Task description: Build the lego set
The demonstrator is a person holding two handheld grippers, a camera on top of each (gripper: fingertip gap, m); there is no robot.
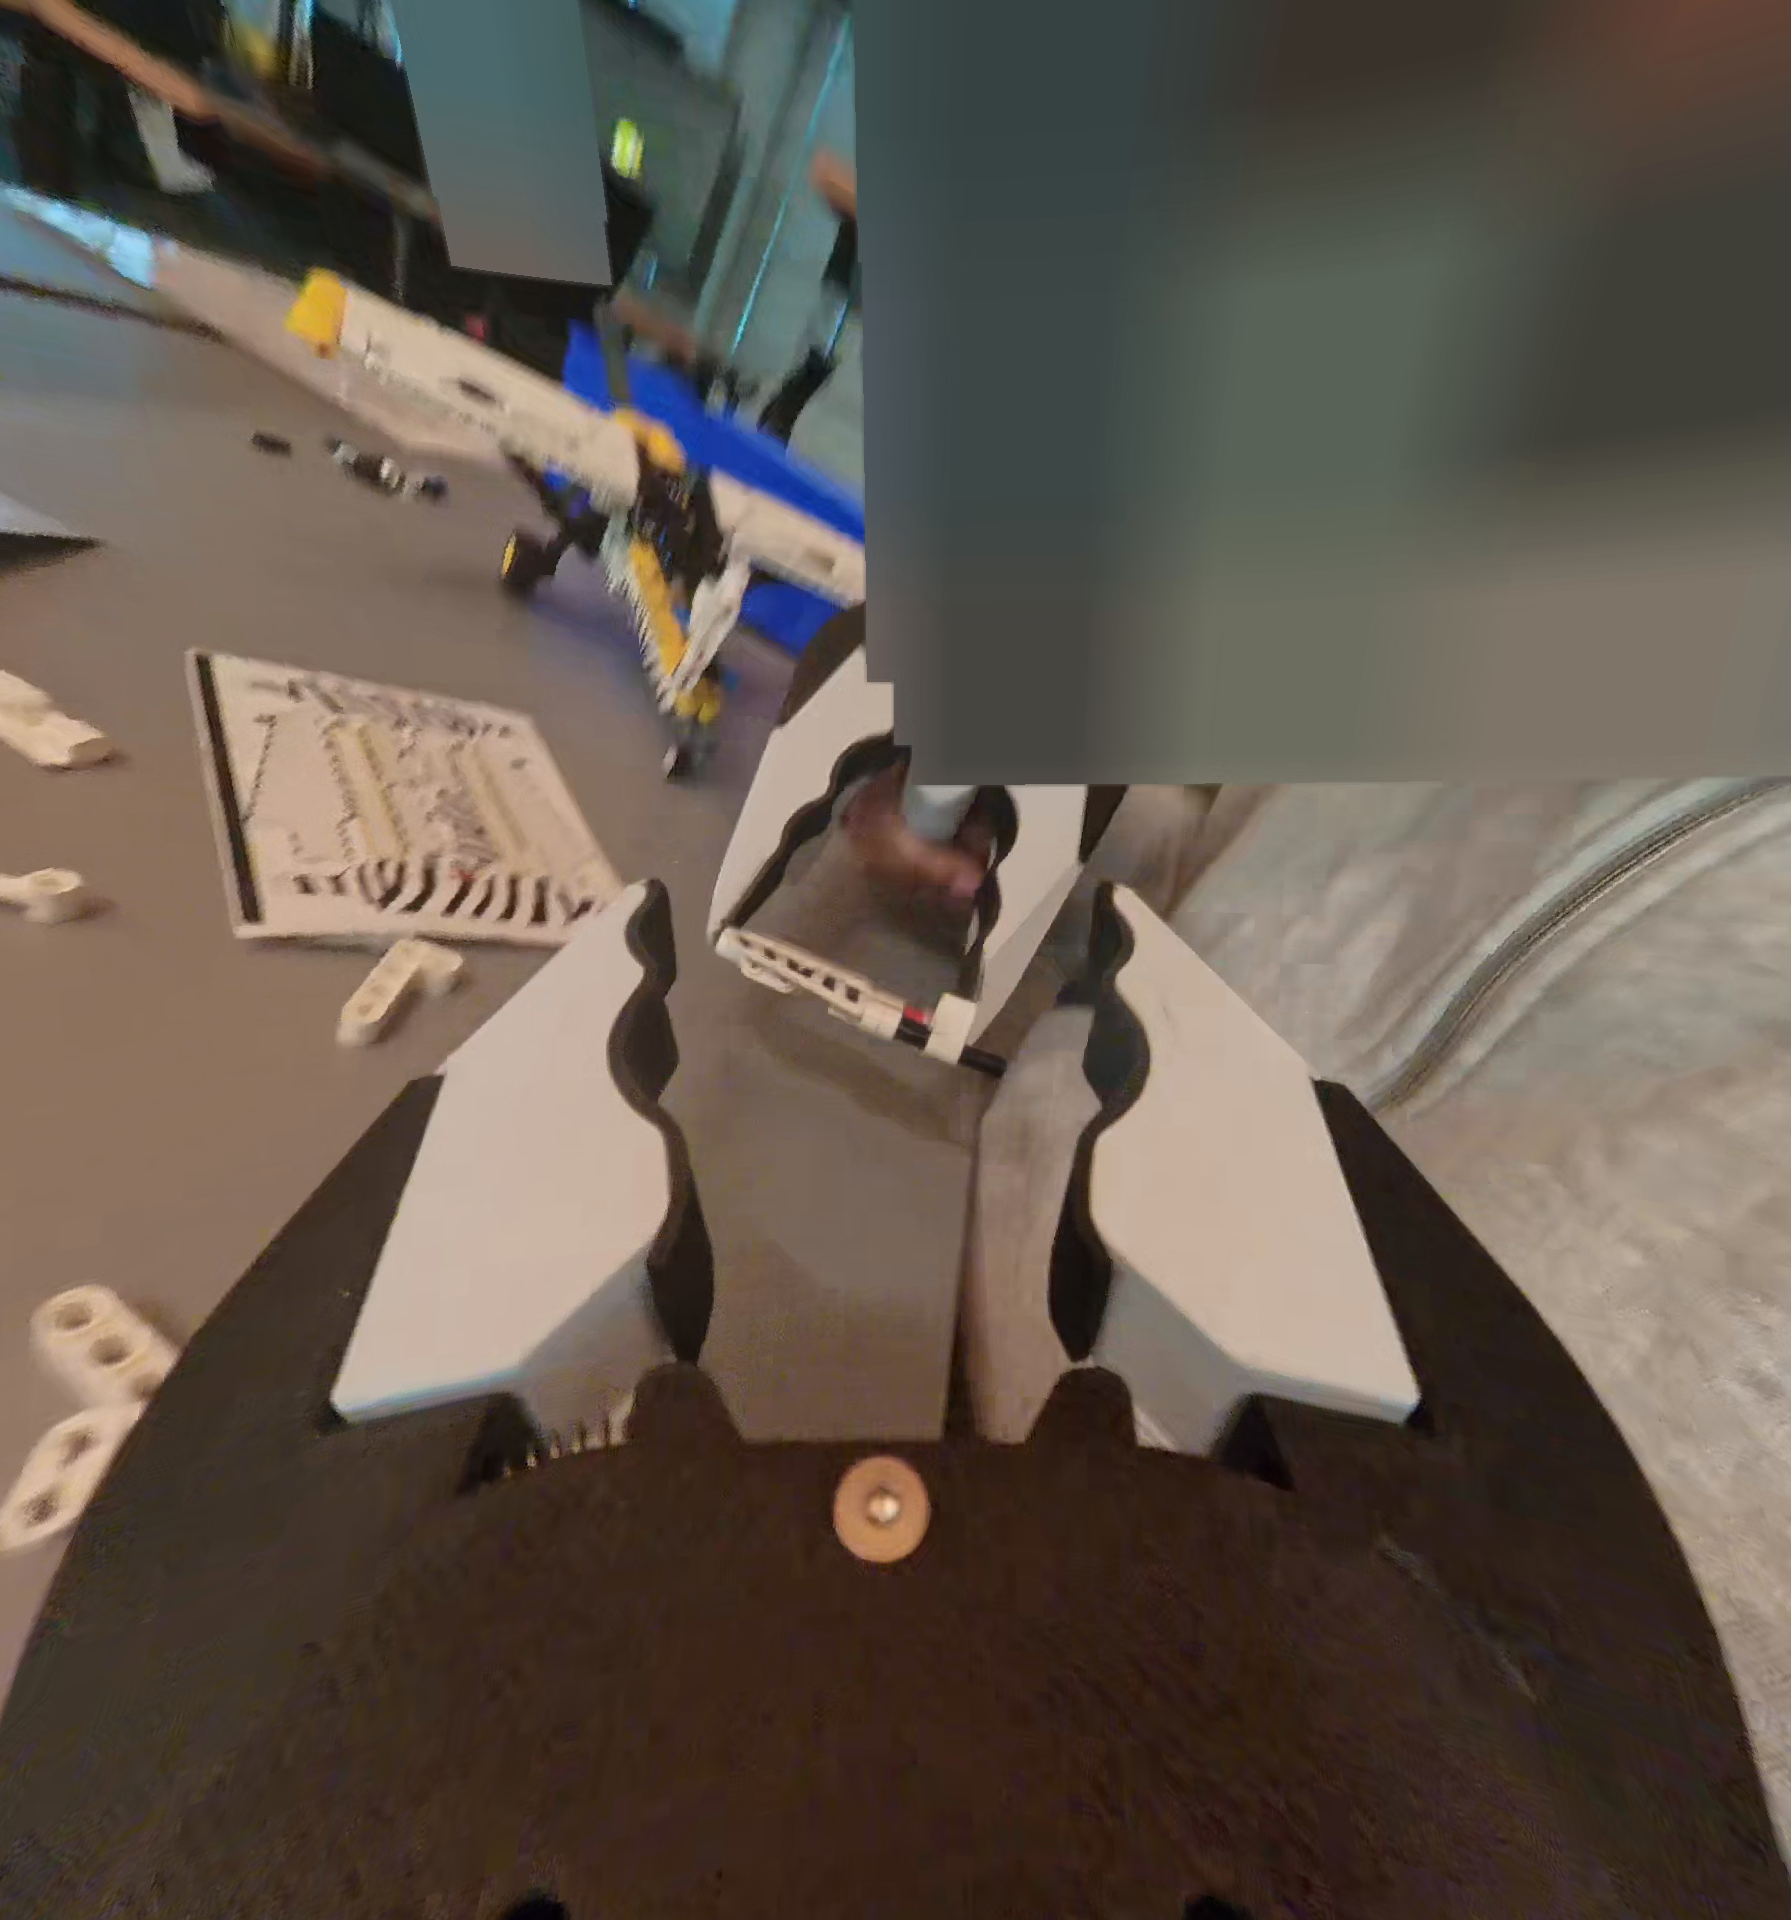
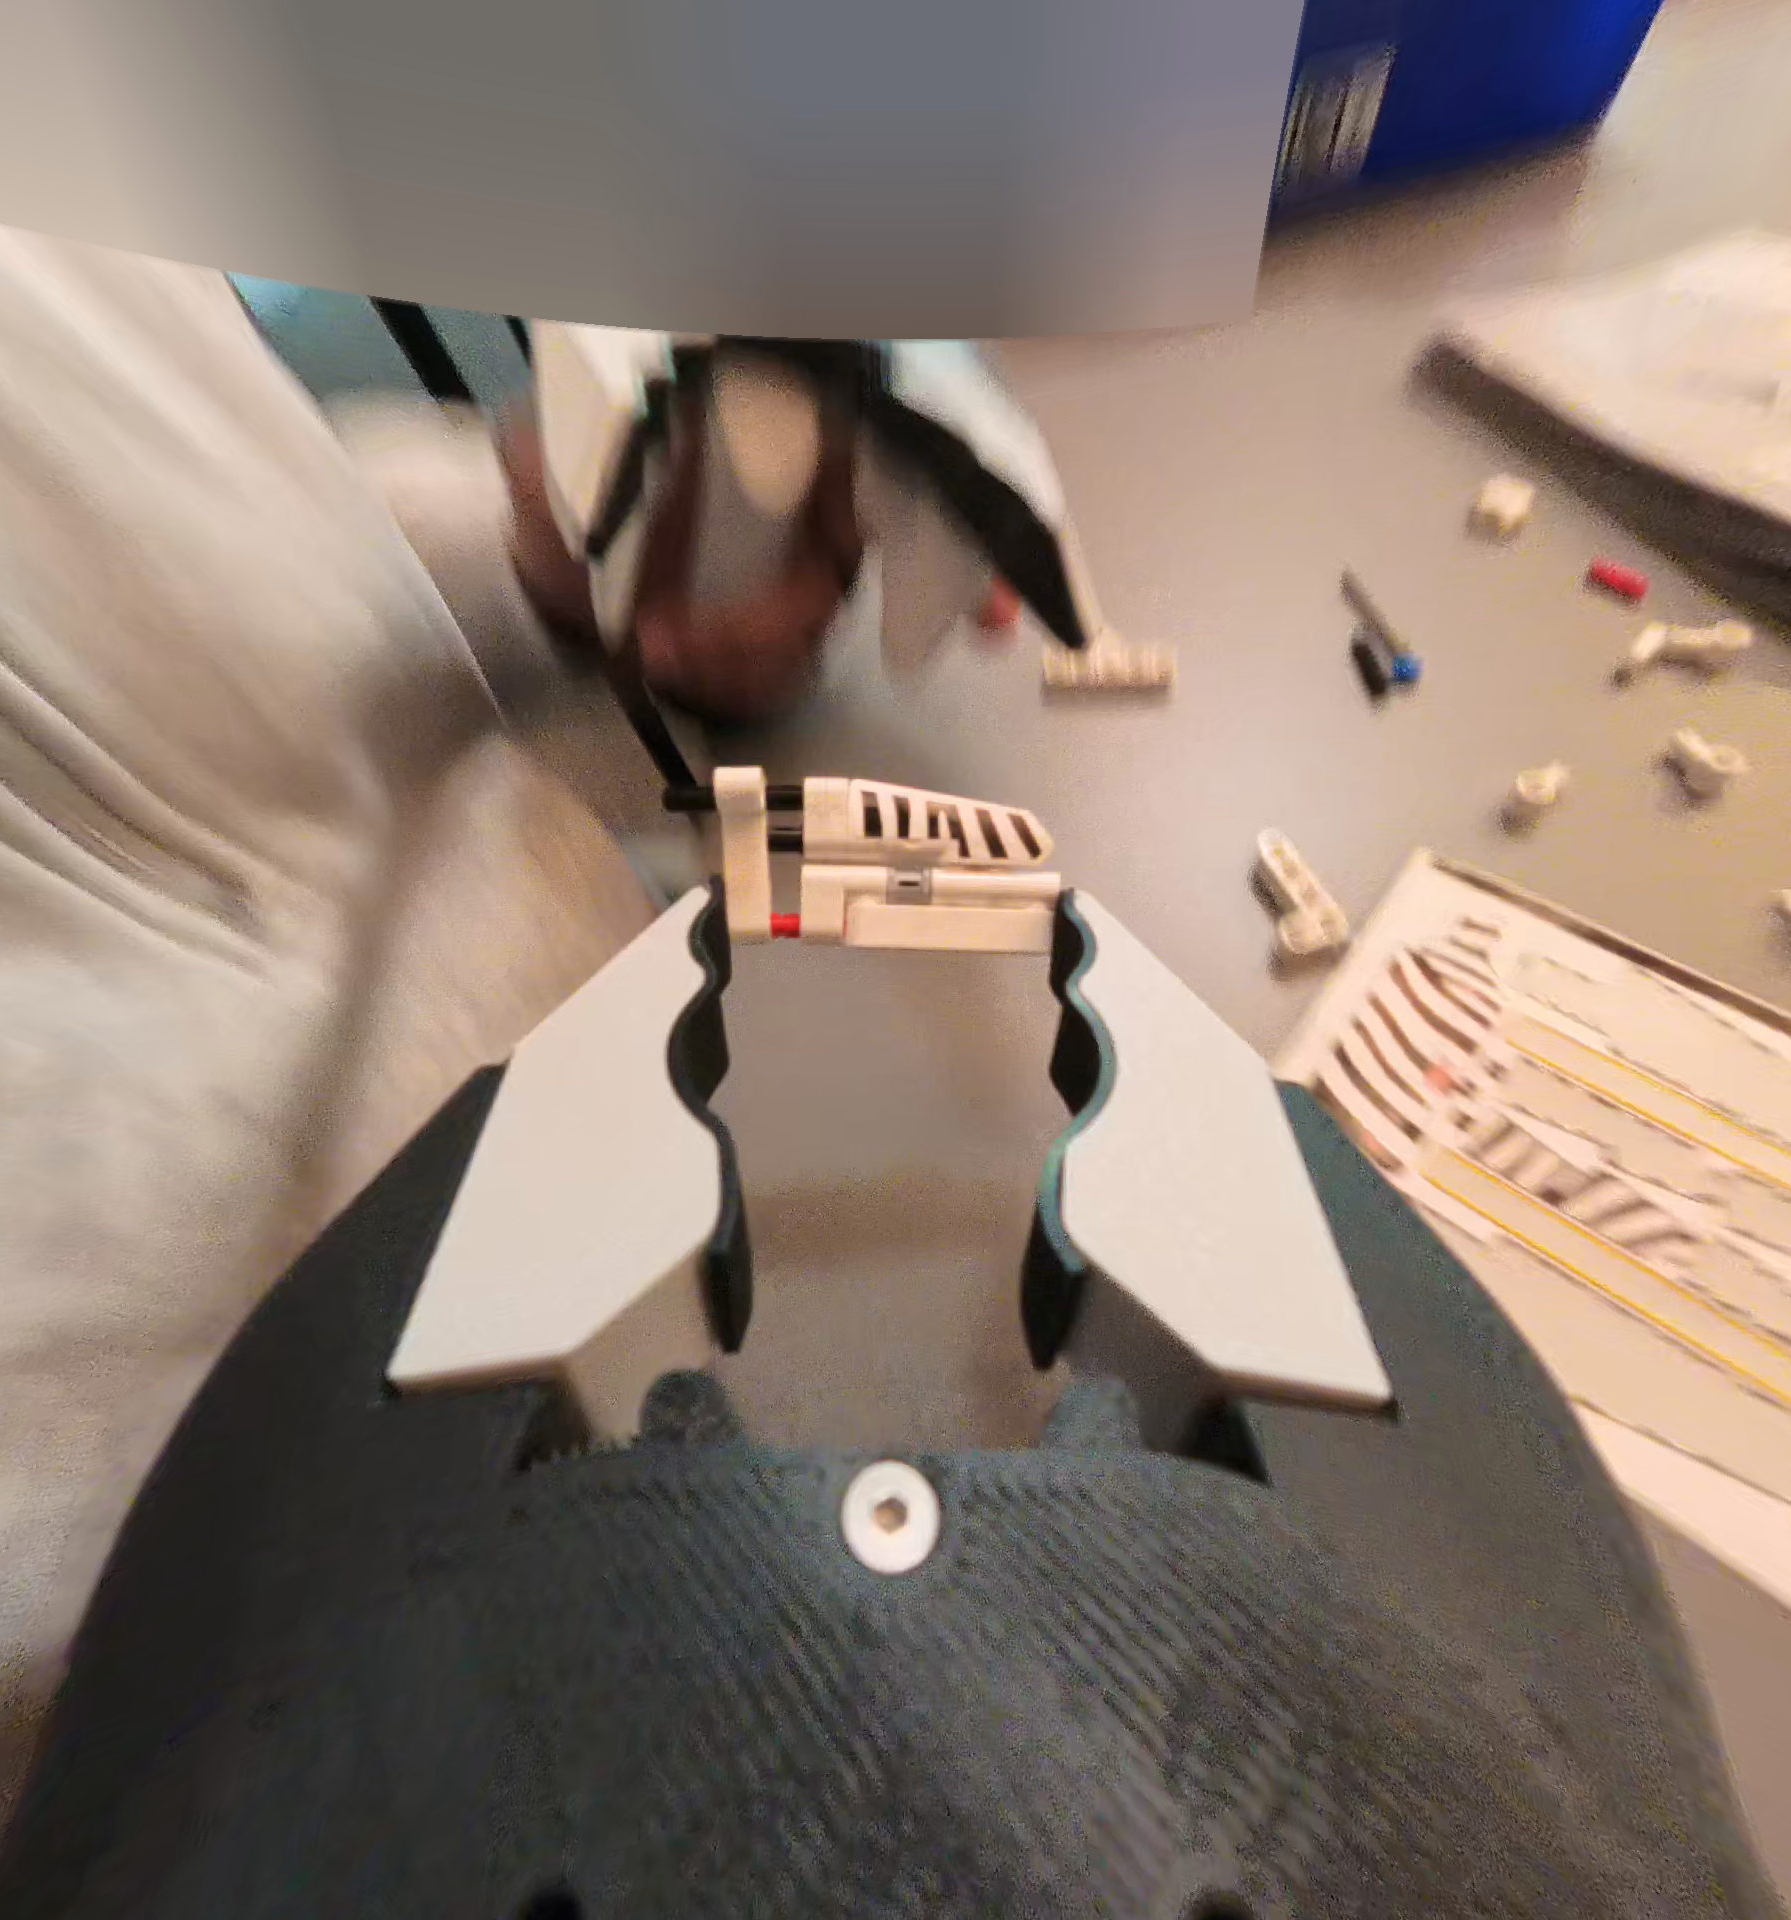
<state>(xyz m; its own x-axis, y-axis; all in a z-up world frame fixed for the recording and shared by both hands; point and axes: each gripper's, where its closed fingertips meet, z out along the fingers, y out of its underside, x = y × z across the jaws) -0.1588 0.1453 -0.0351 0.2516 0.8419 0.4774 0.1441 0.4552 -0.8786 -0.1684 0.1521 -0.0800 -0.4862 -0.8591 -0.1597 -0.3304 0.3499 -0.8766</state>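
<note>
Your right hand-held gripper (image 2: 886, 914) is clamping a small white lego assembly (image 2: 896, 868) across its fingertips, lifted above the grey desk (image 2: 1213, 644). The piece is showing a slotted white panel on top, a red pin at the left end and a thin black axle poking out beyond it. In the left wrist view you are seeing that same assembly (image 1: 849, 987) from the other side, held by the right hand-held gripper (image 1: 860, 935) just ahead of your left one — its upper body is being cut off by a blurred patch.

Your left hand-held gripper (image 1: 875, 914) is standing with its fingers spread and nothing between them; it is hovering near the assembly without touching it.

Farther back on the desk, the big white, yellow and black lego model (image 1: 642, 499) is smeared by motion, so its details are hard to read. A blue box (image 1: 735, 436) is sitting behind it, partly hidden. The instruction booklet (image 1: 382, 800) is lying open on the desk, with loose white pieces (image 1: 397, 987) scattered around it — several are too blurred to make out their shape. A grey sleeve (image 1: 1493, 1039) is filling the right side of the left wrist view. In the right wrist view, the loose pieces (image 2: 1296, 904) and the booklet (image 2: 1556, 1122) are blurred as well.
</note>
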